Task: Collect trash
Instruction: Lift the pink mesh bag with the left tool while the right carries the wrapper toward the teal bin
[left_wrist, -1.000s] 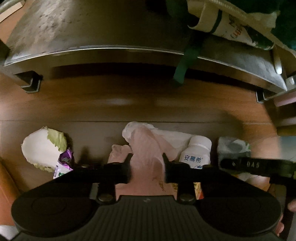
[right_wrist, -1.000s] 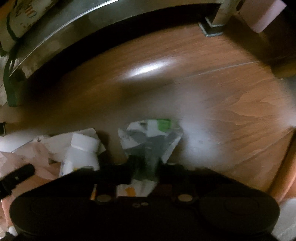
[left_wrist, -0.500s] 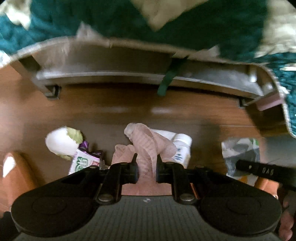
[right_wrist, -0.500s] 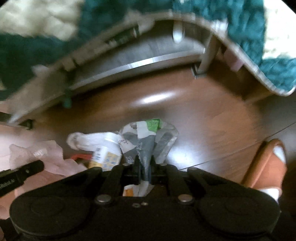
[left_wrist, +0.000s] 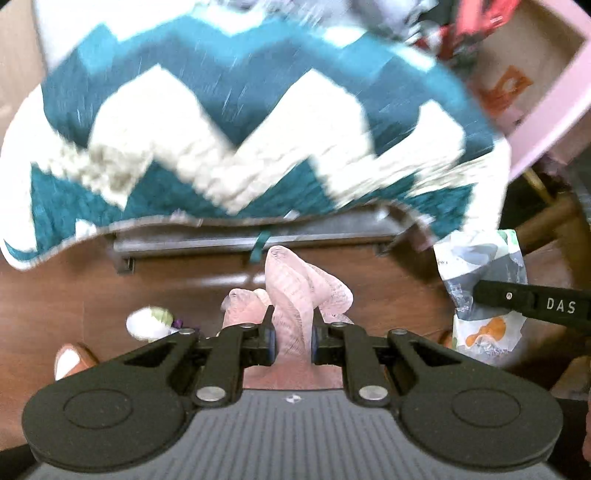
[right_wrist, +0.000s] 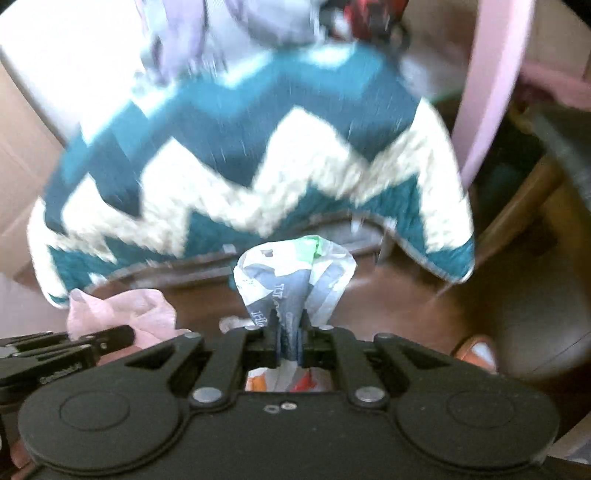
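The left gripper (left_wrist: 291, 328) has its jaws drawn narrow on a crumpled pink plastic bag (left_wrist: 295, 288), which bunches up out of the jaws and spreads just beyond their tips. The right gripper (right_wrist: 289, 334) is likewise pinched tight on a grey and white printed wrapper (right_wrist: 295, 273) with a green patch at its top edge; the wrapper fans out above the jaws and its orange-marked lower end hangs behind them.

In the left wrist view the same wrapper (left_wrist: 480, 291) shows off to the right of the jaws, held by the dark finger of the other gripper. In the right wrist view the pink bag (right_wrist: 122, 310) sits to the left of the jaws, beside the left gripper's black frame.

Below and to the left of the left jaws, a white and green scrap (left_wrist: 149, 323) lies on the brown wooden floor (left_wrist: 74, 291). Near each lower corner an orange-brown slipper (right_wrist: 476, 352) is partly visible.

Beyond both jaws, a teal and cream zigzag blanket (left_wrist: 240, 122) hangs over a dark metal frame (left_wrist: 229, 240), blurred. Further right stands a pink container (left_wrist: 546, 107).
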